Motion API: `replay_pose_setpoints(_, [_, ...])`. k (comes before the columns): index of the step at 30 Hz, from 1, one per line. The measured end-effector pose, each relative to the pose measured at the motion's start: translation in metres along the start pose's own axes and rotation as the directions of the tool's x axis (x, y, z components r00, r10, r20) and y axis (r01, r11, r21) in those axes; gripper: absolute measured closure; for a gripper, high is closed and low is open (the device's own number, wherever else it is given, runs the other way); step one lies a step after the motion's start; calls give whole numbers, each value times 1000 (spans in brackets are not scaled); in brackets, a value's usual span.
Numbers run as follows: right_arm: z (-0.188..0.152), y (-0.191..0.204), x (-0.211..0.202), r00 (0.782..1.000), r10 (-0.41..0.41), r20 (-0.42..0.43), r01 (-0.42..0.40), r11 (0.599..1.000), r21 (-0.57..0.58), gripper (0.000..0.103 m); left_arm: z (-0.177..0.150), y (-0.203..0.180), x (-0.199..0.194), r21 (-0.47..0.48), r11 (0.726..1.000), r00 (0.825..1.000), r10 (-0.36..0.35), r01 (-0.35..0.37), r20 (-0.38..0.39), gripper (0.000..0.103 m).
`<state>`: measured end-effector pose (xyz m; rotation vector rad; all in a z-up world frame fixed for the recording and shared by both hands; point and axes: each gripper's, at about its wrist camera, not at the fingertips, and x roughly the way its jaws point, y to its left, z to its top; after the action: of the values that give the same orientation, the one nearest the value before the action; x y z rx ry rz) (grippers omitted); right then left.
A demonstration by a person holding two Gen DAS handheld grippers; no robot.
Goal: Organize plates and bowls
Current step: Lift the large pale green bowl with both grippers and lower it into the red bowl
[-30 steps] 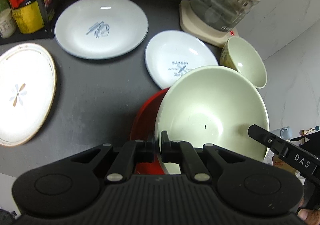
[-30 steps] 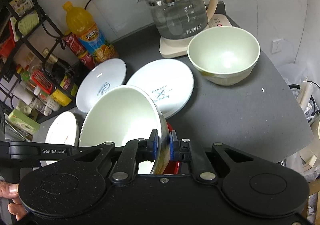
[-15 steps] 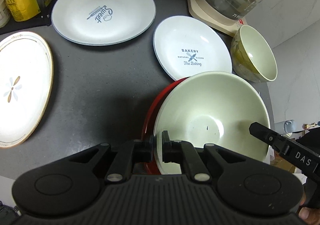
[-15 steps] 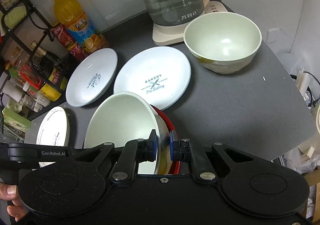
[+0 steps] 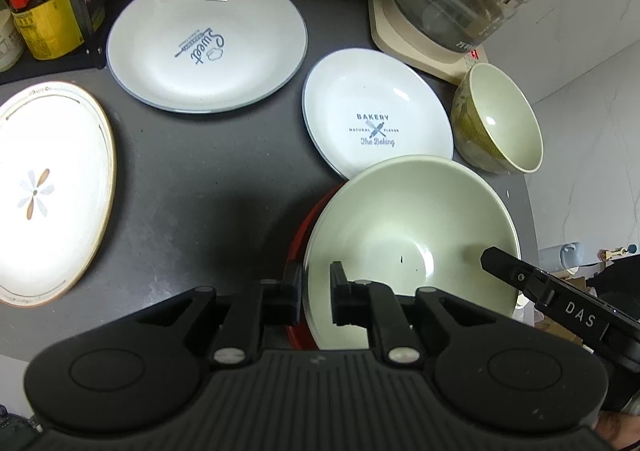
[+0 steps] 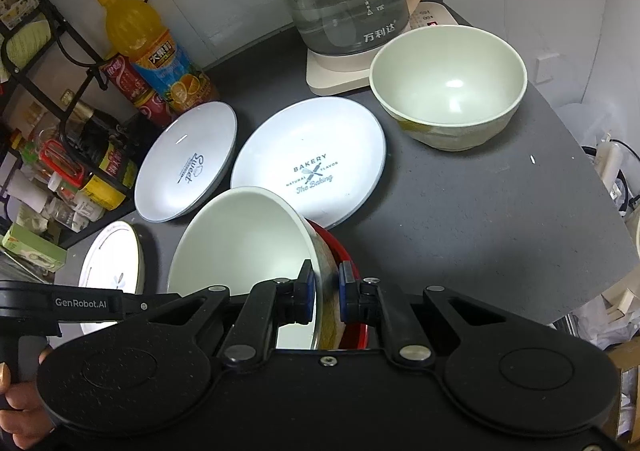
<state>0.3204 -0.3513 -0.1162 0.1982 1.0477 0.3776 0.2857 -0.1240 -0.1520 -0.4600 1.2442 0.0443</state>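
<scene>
Three white plates (image 5: 206,43), two green bowls (image 5: 412,243), one red plate (image 6: 348,263)

Plates and bowls spread over a dark grey counter

A large pale green bowl (image 5: 412,251) sits tilted inside a red dish (image 6: 348,263), only a crescent of red showing at its edge. Just behind it lies a white plate printed "BAKERY" (image 6: 308,167), flat, its near rim hidden by the bowl in both views. To that plate's left lies a bigger white plate printed "Sweet" (image 5: 206,43), blue-rimmed. Farther left lies a cream oval plate (image 5: 48,191) with a flower motif and a thin brown rim. A smaller pale green bowl (image 6: 448,87) with a mottled outside stands upright beside the bakery plate.
</scene>
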Motion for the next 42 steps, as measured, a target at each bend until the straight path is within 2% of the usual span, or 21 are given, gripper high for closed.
replay_pose_setpoints(6, [0,3,1,1000,2,-3,-2,1000,-18,92,0,6,-8,-25,1000,1000,17,-16,21,87])
replay_pose_setpoints(10, [0,2,3,1000,4,-10,-4,1000,-23,92,-2,9,-10,-32,999,999,31,-30,38,75])
replay_pose_setpoints(13, [-1,4,5,1000,0,-18,-1,1000,-28,92,-5,12,-5,-41,999,999,36,-34,27,74])
replay_pose_setpoints(23, [-2,7,10,999,-33,-36,31,998,-56,91,-10,18,12,-59,998,1000,27,-26,15,76])
replay_pose_setpoints(28, [-2,12,8,998,-67,-22,65,994,-87,92,-12,19,15,-51,999,1000,18,-17,23,79])
replay_pose_setpoints(34, [2,16,6,996,-92,-7,89,984,-152,92,-11,15,18,-41,999,1000,-1,2,20,88])
replay_pose_setpoints(42, [-3,11,11,994,-105,-25,100,985,-141,91,-8,16,13,-48,999,999,2,0,34,89])
